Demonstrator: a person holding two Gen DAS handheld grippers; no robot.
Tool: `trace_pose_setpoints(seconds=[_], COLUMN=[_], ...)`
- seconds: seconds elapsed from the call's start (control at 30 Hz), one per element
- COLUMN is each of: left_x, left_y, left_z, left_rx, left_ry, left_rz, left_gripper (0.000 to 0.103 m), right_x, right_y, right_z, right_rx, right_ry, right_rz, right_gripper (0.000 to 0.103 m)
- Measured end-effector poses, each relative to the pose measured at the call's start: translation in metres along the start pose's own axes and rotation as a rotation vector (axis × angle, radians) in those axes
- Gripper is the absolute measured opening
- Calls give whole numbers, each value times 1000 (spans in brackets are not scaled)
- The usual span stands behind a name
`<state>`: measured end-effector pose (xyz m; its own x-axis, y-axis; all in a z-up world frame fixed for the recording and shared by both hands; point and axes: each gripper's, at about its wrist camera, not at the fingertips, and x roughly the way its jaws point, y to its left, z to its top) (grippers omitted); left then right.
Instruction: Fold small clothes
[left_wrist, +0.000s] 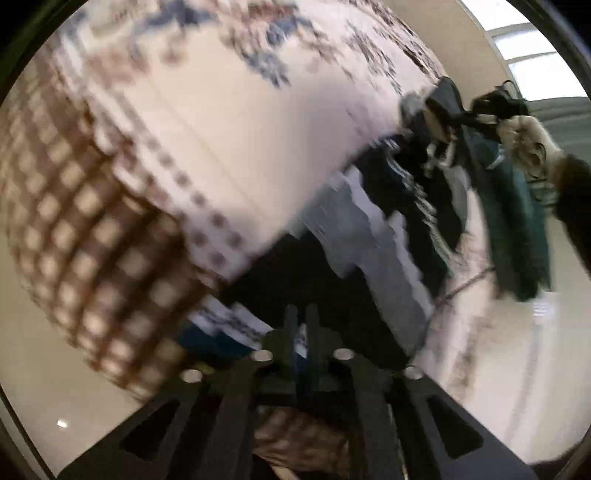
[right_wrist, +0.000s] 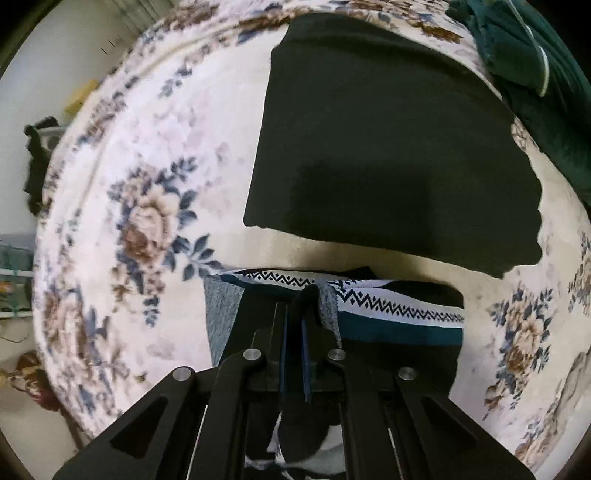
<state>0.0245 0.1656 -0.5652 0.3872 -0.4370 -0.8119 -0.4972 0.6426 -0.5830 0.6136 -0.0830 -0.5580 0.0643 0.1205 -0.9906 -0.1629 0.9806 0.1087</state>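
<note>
We are mid-fold on a small patterned garment (right_wrist: 369, 306), navy and teal with a white zigzag band. Our right gripper (right_wrist: 295, 332) is clenched on a pinch of its fabric, which bunches between and just ahead of the fingertips, over the floral rug (right_wrist: 147, 184); a flat black cloth (right_wrist: 388, 147) lies farther ahead. In the blurred left view, our left gripper (left_wrist: 300, 325) shows a narrow gap, with patterned cloth under its tips; whether it grips, we cannot tell. Next, we judge, the held edge must be carried across and laid down squarely.
</note>
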Motion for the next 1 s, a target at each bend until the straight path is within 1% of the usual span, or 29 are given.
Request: trace_pose_setpoints(seconds=[0.03,0.07,0.1,0.17,0.23,0.27,0.3,0.33,0.37,0.4,0.43,0.57,0.6,0.7,0.83,0.9,1.0], left_x=[6,13,20,32,53,58,65,68,67,68,67,43,31,8,-8,-8,-2], left_y=[0,-1,-3,-6,-14,-16,-20,-25,-30,-35,-40,-55,-58,-55,-36,-22,-13], left_z=[-1,-4,-5,-6,-8,-10,-12,-14,-15,-17,-19,-23,-24,-24,-20,-18,-13], left_rx=[-1,-2,-8,-21,-2,4,16,39,63,85,94,130,129,110,55,26,11], left_ry=[22,43,57,88,141,152,162,153,134,128,126,37,6,-49,-75,-84,-93], left_rz=[-29,-60,-71,-102,-71,-58,-36,-3,16,43,63,108,122,154,169,180,194], left_gripper=[35,55,61,61,61,61,58,56,23,4,4,4,4,4,4,4,4], right_x=[5,10,12,12,13,13,13,13,14,15,15,15,14,9,1,3,11], right_y=[-1,-4,-6,-9,-13,-16,-18,-21,-23,-24,-24,-25,-24,-15,6,20,40], right_z=[0,0,0,0,1,2,2,4,5,6,6,6,6,6,7,9,12], right_rx=[22,46,55,58,65,77,83,91,94,91,87,88,87,59,13,-12,-34], right_ry=[7,19,25,26,32,38,42,47,53,54,53,57,58,58,57,55,54], right_rz=[-3,-3,-1,-7,-7,4,12,21,30,34,36,56,58,68,82,72,55], right_gripper=[6,6,6,6,6,6,6,6,6,6,6,6,6,6,6,6,6])
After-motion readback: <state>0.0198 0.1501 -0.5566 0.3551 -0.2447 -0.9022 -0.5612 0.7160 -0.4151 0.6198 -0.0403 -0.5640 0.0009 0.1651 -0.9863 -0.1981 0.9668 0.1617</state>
